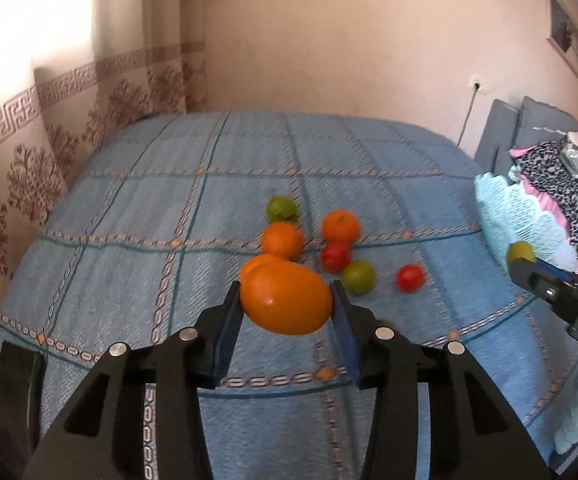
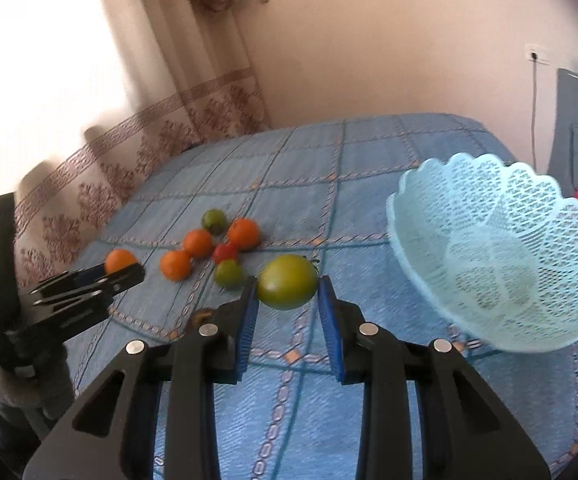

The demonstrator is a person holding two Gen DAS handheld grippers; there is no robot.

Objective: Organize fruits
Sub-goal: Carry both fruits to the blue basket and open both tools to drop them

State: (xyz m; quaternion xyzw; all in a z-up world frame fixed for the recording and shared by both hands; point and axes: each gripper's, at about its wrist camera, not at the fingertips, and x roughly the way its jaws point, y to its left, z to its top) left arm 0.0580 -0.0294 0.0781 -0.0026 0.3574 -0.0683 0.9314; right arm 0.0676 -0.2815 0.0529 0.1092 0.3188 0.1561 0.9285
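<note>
Above the blue checked bedspread, in the left wrist view, the left tool has its two pads pressed against the ends of an orange, lifted clear of the cloth. The orange is egg-shaped, its long axis lying across the picture from pad to pad. Beyond it on the bed sit more oranges, two red tomatoes and two green fruits in a loose cluster. At the right edge the right tool reaches in with a green fruit at its tip, in front of the pale blue lattice basket, which is only partly seen here.

Over the same bed in the right wrist view, the right tool is clamped narrowly on a green tomato, held off the cloth with its stem end turned up and to the right. This view shows the whole basket, tilted and just right of the tomato. The left tool appears at the left, gripping its orange.
</note>
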